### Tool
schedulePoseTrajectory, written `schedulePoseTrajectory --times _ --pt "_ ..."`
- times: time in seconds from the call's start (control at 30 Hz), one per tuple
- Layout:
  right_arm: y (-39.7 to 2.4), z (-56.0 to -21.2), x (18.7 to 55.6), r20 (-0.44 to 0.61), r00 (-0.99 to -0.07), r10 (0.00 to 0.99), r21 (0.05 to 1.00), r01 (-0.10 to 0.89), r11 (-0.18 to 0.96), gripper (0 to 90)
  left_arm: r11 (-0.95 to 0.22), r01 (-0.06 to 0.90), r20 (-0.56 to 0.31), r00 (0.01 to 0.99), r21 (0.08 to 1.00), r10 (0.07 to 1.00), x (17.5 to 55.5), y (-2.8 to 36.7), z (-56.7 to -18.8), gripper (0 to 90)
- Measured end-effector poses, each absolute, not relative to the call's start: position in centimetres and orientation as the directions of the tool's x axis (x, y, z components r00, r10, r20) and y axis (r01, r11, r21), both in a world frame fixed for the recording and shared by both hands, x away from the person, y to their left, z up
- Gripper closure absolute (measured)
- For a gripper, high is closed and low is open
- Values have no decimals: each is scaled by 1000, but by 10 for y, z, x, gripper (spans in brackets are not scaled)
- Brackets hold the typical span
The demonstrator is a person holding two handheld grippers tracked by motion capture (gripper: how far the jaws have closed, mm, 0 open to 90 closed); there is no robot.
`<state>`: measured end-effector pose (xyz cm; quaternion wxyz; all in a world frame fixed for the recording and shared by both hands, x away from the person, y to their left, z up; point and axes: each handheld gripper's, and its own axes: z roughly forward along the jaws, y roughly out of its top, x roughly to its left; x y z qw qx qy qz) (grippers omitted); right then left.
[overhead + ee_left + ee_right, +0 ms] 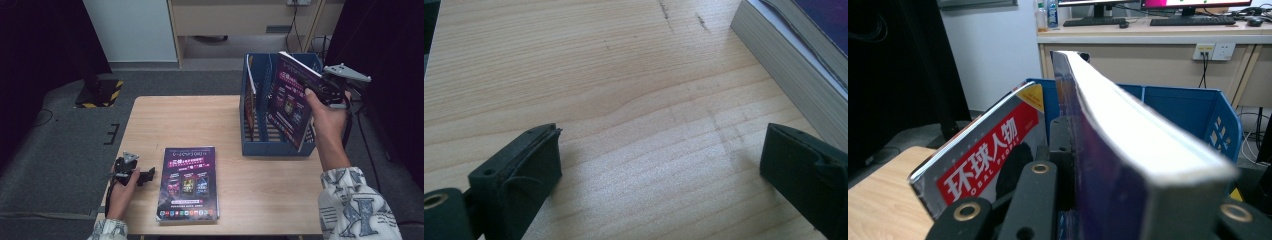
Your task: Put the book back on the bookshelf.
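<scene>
High view, purple book clamped in right tool, above blue rack

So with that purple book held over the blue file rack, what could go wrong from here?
The right gripper pinches the purple book near one edge, so the book could swing or slip. It hangs tilted over the blue file rack and may catch a divider or the rim. The red magazine already leans in the rack beside it and could get pushed or creased as the book goes in.

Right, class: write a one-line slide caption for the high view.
Right gripper lowers a purple book into the blue file rack; a matching book waits.
</scene>
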<state>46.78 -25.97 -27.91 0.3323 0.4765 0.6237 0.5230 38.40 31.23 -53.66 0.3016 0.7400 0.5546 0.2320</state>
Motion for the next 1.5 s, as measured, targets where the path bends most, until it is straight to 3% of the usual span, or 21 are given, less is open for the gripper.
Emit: schedulePoseTrajectory --times 0.67,1.5 --pt "-247 -287 512 61 -236 970 981 194 -15 826 -196 680 6 272 706 962 384 312 -537 18" --pt "-237 -318 524 69 -203 977 987 158 -37 826 -201 682 9 274 703 962 384 312 -537 18"
